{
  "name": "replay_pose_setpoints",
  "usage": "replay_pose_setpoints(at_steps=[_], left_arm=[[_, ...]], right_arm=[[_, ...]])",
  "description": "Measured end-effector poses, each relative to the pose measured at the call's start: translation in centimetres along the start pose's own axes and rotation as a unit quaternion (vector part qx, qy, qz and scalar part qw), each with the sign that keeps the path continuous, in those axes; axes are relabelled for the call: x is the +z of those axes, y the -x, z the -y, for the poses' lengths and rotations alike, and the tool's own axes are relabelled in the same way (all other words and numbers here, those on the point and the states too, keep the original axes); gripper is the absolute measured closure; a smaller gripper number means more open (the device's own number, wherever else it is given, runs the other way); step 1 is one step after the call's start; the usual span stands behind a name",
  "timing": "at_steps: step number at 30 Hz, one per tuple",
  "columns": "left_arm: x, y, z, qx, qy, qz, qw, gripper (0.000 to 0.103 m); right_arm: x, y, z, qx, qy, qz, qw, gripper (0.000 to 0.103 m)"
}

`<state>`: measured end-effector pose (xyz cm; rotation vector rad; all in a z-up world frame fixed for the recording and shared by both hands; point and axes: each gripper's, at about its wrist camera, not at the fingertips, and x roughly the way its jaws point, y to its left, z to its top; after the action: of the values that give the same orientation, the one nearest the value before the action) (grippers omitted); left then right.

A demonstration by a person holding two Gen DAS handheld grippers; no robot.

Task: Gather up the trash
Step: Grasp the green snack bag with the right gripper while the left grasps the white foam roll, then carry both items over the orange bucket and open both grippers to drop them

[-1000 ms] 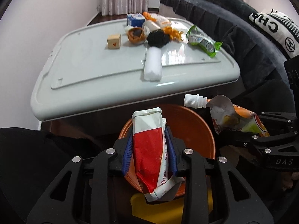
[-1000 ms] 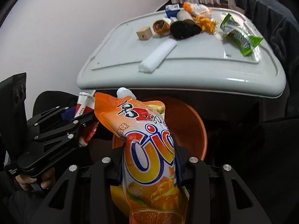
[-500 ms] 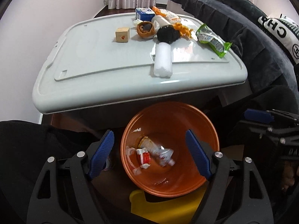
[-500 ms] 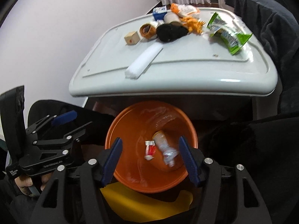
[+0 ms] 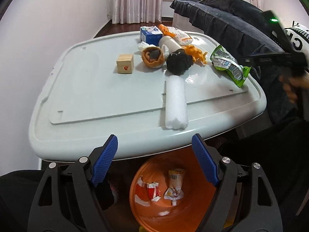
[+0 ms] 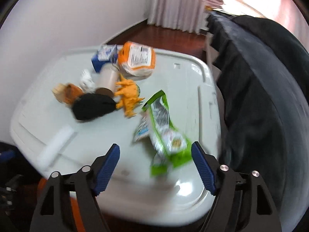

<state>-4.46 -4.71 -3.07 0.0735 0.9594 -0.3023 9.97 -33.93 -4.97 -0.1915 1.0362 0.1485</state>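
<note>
The left gripper [image 5: 154,160] hangs with fingers spread wide and empty above the round orange plastic bin [image 5: 200,210] — two crumpled wrappers [image 5: 164,189] lie inside. The right gripper [image 6: 155,169], equally agape, frames a green foil snack packet [image 6: 166,135] on the pale grey counter [image 6: 193,100].

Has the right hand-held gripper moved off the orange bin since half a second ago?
Yes. The right hand-held gripper has swung up and forward over the white table, toward the green wrapper; the orange bin sits behind it.
</note>
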Motion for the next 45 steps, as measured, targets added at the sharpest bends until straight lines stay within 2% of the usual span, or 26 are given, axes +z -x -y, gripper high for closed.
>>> replay_pose_setpoints(at_steps=[4,8,10,11,12,13,17,19,25,31,32,33,35,40,45], left_arm=[[0.2,-0.6,0.2,0.003,-0.009,-0.004,1.0000,0.026],[0.5,-1.0,0.1,0.004,-0.007,-0.011,0.9999,0.026],[0.7,-1.3,0.0,0.003,-0.004,-0.013,0.9999,0.026],[0.8,-1.4,-0.1,0.001,-0.001,-0.015,0.9999,0.026],[1.0,-1.5,-0.1,-0.001,0.000,-0.017,0.9999,0.026],[1.2,-1.7,-0.1,-0.003,0.001,-0.018,0.9998,0.026],[2.0,-2.7,0.7,-0.005,-0.006,-0.022,0.9997,0.026],[2.7,-3.3,1.4,-0.005,-0.014,-0.022,0.9997,0.026],[5.3,-5.8,3.2,-0.004,-0.028,-0.022,0.9994,0.026],[6.8,-9.2,3.8,0.012,-0.040,-0.038,0.9984,0.026],[6.7,-9.7,4.0,0.015,-0.048,-0.040,0.9979,0.027],[6.7,-10.0,4.1,0.018,-0.055,-0.042,0.9974,0.042],[6.5,-10.2,4.1,-0.002,-0.056,-0.030,0.9980,0.066],[6.6,-10.5,4.0,-0.003,-0.042,-0.019,0.9989,0.074],[6.8,-8.9,4.2,0.005,-0.026,-0.006,0.9996,0.082]], right_arm=[[1.3,-3.8,0.1,-0.004,0.018,-0.029,0.999,0.025],[1.4,-5.8,0.3,-0.003,0.014,-0.041,0.999,0.025],[1.2,-6.4,0.4,-0.004,0.013,-0.050,0.999,0.033],[1.1,-6.8,0.3,-0.009,0.017,-0.059,0.998,0.045],[0.9,-6.9,0.4,0.004,0.013,-0.059,0.998,0.055],[0.7,-6.8,0.7,0.015,0.000,-0.059,0.998,0.056],[0.6,-6.1,1.2,0.011,-0.020,-0.053,0.998,0.069],[0.6,-5.4,1.7,0.019,-0.046,-0.047,0.998,0.069],[-0.1,0.6,2.1,0.065,-0.112,0.038,0.991,0.069],[-2.5,2.8,1.5,0.097,-0.147,0.058,0.983,0.068],[-2.6,2.7,1.6,0.098,-0.149,0.055,0.982,0.068],[-2.8,2.7,1.4,0.096,-0.149,0.053,0.983,0.068],[-2.6,2.6,1.3,0.096,-0.143,0.051,0.984,0.068],[-2.2,2.2,0.9,0.094,-0.137,0.050,0.985,0.068],[-1.8,2.0,-0.1,0.092,-0.123,0.050,0.987,0.068]])
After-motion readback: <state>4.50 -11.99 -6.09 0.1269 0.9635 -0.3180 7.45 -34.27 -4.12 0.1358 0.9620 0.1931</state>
